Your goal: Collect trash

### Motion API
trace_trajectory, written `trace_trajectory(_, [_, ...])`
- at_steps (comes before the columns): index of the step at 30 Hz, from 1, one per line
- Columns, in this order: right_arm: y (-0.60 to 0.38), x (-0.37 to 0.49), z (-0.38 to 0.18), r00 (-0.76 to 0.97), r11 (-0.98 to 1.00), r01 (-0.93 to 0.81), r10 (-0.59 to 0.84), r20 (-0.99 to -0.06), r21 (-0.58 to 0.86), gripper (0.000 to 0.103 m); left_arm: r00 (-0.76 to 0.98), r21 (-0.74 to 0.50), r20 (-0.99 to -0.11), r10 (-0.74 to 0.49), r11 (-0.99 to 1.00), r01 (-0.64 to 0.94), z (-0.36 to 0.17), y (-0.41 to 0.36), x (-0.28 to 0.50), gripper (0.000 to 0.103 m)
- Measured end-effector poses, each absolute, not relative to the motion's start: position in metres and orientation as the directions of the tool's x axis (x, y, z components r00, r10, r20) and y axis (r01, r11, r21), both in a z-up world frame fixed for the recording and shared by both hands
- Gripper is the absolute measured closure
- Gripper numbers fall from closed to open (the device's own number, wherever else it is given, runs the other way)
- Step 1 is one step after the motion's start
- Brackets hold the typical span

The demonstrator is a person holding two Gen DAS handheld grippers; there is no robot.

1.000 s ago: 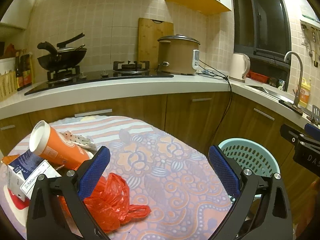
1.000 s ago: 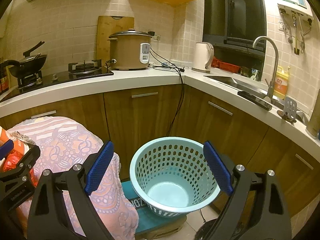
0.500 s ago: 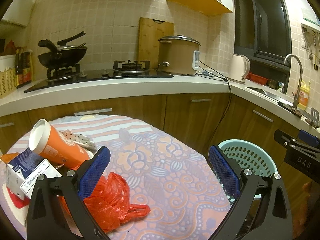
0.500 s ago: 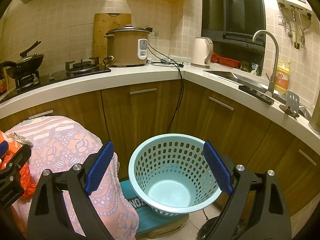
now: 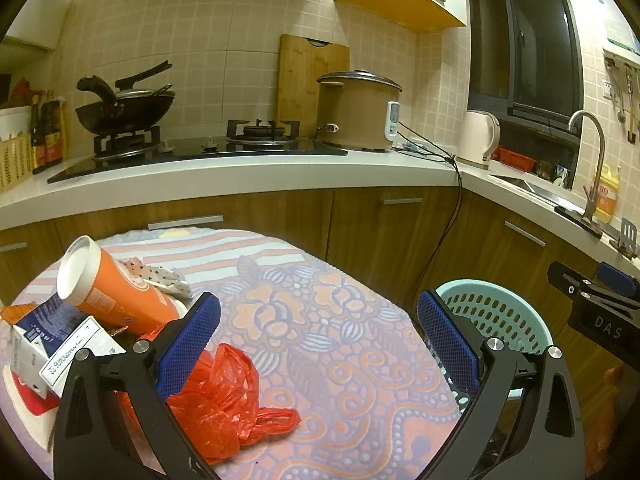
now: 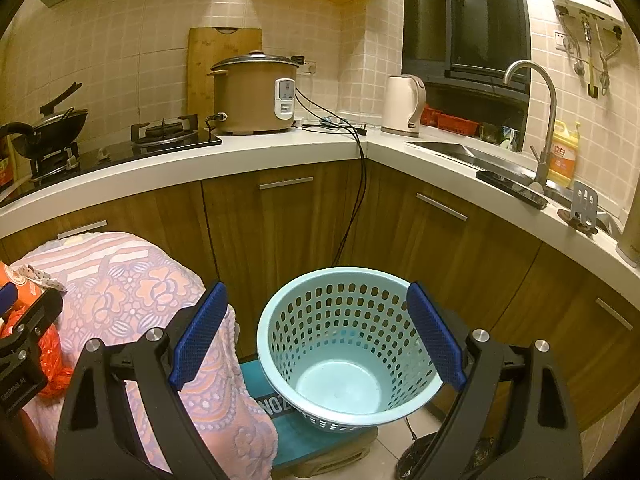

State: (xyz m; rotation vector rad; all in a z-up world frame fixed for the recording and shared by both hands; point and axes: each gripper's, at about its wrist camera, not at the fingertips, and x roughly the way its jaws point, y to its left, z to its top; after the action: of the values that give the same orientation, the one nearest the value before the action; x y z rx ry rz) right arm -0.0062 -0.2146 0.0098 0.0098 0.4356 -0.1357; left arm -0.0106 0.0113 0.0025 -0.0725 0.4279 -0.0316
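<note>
Trash: red bag (image 5: pixel 224 396) lying nearest; I am holding both tongs apart, left gripper (image 5: pixel 320 344) should pinch bunched plastic, then basket (image 6: pixel 344 344).

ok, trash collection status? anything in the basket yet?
Done: nothing. The light blue perforated basket is empty.
In hand: nothing. The left gripper and right gripper are both open and empty.
Left: everything. The orange paper cup, red plastic bag, blue-and-white carton and polka-dot wrapper lie on the floral tablecloth.
</note>
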Motion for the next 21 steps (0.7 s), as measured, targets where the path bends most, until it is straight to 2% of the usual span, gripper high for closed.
trace_trajectory(17, [-0.207,-0.015,0.013,0.904,0.994,0.108,-0.107,-0.415,-0.021,0.017,0.919,-0.063,-0.392,-0.034,0.998,0.010,0.009,0.008,-0.015,0.008])
trace_trajectory(21, [-0.200,-0.019,0.013,0.907,0.996,0.086,-0.088,-0.412,-0.022,0.021,0.925,-0.052,-0.379,-0.028,0.999,0.010,0.014,0.006,-0.026,0.008])
